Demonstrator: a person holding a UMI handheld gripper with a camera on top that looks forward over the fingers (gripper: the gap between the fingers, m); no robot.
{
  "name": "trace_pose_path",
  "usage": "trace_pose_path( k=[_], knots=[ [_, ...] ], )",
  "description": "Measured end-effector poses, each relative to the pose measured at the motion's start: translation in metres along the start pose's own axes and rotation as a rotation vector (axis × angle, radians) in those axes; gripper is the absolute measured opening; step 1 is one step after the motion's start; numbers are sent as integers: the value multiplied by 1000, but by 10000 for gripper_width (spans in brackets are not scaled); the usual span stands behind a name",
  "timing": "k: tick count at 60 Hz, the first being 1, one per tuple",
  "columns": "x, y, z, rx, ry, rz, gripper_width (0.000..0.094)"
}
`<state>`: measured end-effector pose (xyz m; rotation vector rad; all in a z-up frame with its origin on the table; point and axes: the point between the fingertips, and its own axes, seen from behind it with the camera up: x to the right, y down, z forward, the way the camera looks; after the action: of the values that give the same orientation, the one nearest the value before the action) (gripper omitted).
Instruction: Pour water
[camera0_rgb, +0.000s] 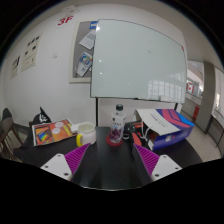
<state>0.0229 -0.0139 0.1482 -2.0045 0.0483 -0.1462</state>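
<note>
Hand-held gripper (112, 158) level, fingers spread wide apart, purple pads (77, 158) facing inward, nothing between them.

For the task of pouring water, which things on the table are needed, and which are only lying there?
Needed:
- bottle
- cup
- gripper, open, with the bottle beyond its fingers

Only lying there:
- colourful book
- stack of papers and folders
- whiteboard, on the wall behind

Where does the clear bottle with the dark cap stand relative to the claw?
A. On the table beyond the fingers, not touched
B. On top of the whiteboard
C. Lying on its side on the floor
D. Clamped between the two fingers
A: the bottle stands upright on the table beyond the open claw, whose fingers hold nothing.
</note>
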Motion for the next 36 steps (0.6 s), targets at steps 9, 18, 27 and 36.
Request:
trace_pose_path(
  k=[9,18,27,36],
  knots=[
    [-12,26,-98,-30,20,-23,842],
    [-20,38,-172,-26,22,-12,841],
    [-19,44,-211,-16,31,-13,841],
    [-20,44,-230,-3,36,-42,843]
  ],
)
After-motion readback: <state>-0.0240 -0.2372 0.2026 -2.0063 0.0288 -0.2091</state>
